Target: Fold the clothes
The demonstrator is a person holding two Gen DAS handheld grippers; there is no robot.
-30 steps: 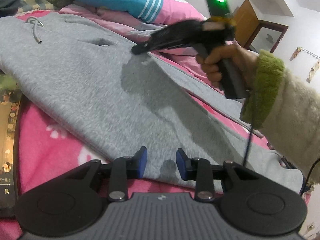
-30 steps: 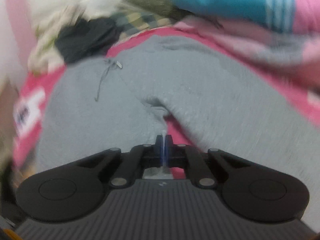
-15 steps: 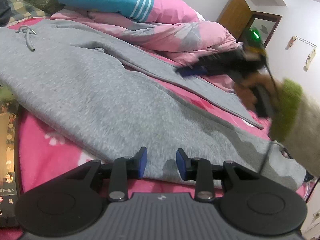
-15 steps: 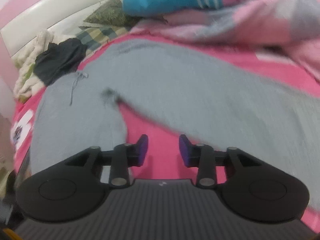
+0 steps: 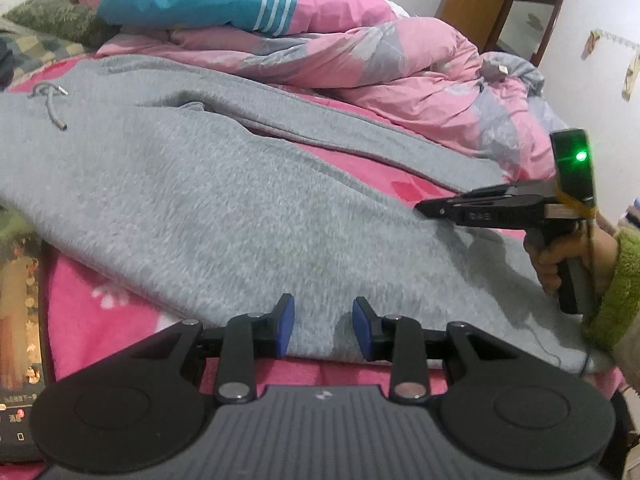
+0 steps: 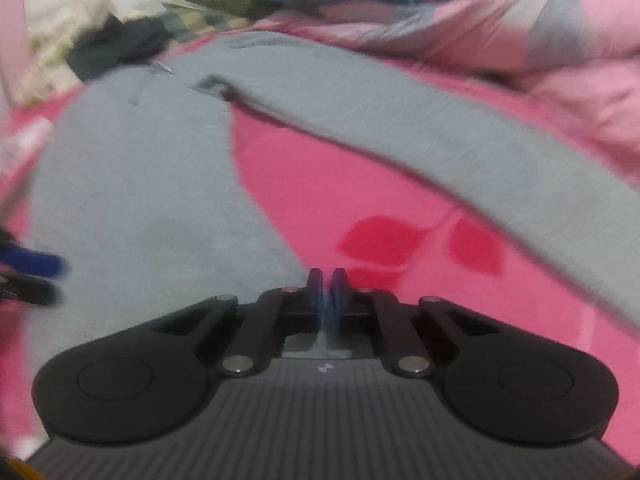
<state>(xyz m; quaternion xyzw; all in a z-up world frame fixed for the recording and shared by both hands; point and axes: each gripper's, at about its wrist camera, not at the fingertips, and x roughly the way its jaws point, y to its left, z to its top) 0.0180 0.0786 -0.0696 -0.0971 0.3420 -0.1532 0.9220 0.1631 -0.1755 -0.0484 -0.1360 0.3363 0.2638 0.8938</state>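
Grey fleece sweatpants [image 5: 240, 200] lie spread on a pink blanket [image 6: 340, 184], the drawstring waist at the far left and both legs running right. My left gripper [image 5: 323, 328] hovers open over the near leg's lower edge, its blue pads apart with nothing pinched. My right gripper [image 5: 420, 207], held by a hand [image 5: 560, 260] in a green cuff, is shut with its tips at the near leg's inner edge. The blurred right wrist view shows the right gripper [image 6: 327, 280] beside that leg [image 6: 132, 200] with no cloth visible between the pads.
A rumpled pink and grey quilt [image 5: 400, 60] and a blue striped garment [image 5: 192, 0] lie along the far side. A lit phone screen [image 5: 20, 300] lies at the near left. Dark and checked clothes [image 6: 112, 44] pile beyond the waistband. A wooden cabinet [image 5: 468, 4] stands behind the bed.
My right gripper let go at the crotch, swung right and down along the legs, then shut again beside the near leg. The left gripper stayed open in place, rolling slightly.
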